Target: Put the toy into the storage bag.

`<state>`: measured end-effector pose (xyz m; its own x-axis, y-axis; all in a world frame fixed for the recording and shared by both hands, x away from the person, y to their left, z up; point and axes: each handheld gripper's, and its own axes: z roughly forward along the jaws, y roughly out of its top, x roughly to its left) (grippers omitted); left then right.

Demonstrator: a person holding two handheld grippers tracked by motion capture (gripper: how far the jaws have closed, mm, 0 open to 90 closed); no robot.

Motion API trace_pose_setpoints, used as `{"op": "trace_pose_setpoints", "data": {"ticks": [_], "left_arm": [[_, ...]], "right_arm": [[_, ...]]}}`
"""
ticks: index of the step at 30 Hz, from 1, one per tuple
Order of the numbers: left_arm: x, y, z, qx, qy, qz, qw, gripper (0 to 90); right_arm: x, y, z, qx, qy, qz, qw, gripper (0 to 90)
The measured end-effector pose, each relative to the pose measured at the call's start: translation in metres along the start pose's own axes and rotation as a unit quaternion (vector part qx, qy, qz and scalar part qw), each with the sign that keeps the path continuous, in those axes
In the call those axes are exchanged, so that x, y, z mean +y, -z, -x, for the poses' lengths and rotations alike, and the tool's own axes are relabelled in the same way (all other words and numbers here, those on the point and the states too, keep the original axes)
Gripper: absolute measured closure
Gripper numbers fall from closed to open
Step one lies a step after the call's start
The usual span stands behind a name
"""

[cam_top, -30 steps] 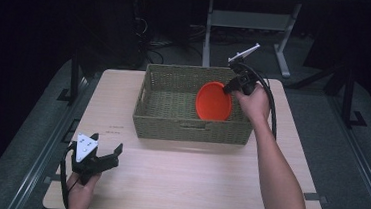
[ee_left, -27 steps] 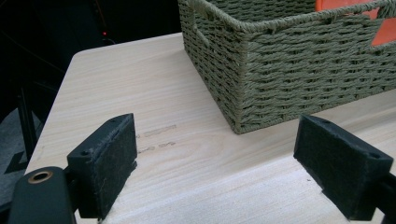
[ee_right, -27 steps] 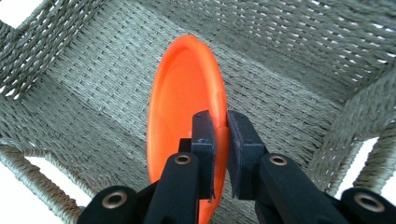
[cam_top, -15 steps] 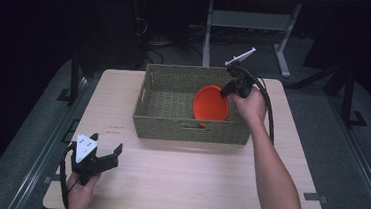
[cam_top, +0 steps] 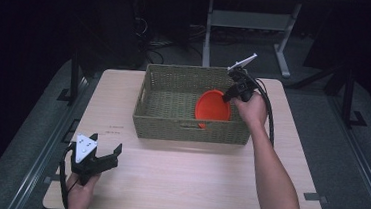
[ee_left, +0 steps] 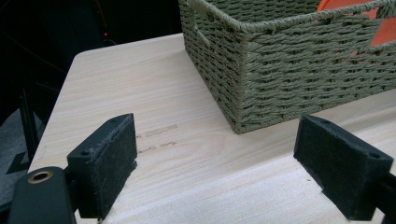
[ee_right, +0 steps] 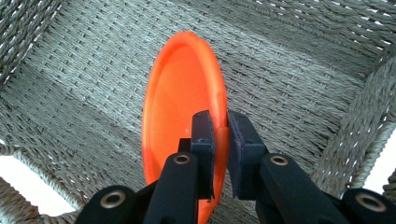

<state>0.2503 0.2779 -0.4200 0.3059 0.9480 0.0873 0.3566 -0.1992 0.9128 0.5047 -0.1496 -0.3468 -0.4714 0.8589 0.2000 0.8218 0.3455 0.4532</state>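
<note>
I've got the orange plate [ee_right: 182, 107] pinched by its rim in my right claw [ee_right: 218, 135], one black pad on the inner face, the other on the back, rim squeezed between them. The plate stands on edge, tilted, inside the woven basket [cam_top: 162, 125], over toward its right end. From above you can see it [cam_top: 213, 108] leaning against the right-hand part of the basket with my right claw [cam_top: 234, 88] reaching in over the far right corner.

My left claw [cam_top: 112, 155] is out of the action, parked low at the near left of the table [cam_top: 187, 185], well apart from the basket. Its jaws are spread wide with nothing between them; through its own camera I see bare wood and the basket's corner [ee_left: 243, 70] ahead, with a sliver of orange [ee_left: 380, 30] showing through the handle slot.

As I read it, this is the placing step: plate in the basket, grip not yet let go. I can't tell whether the lower edge touches the woven floor. The next move, I'd say, calls for tipping the plate down toward flat, easing it until it rests on the weave, then spreading the pads and lifting clear of the basket wall without snagging the rim.
</note>
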Motion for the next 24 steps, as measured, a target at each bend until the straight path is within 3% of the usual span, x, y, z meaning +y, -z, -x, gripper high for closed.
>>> {"op": "trace_pose_setpoints", "data": {"ticks": [24], "left_arm": [[0.0011,-0.0021,0.001,0.0,-0.002,-0.001,1.0,12.8]], "right_arm": [[-0.0015,0.0006,0.005,-0.002,0.001,-0.005,1.0,78.6]]}}
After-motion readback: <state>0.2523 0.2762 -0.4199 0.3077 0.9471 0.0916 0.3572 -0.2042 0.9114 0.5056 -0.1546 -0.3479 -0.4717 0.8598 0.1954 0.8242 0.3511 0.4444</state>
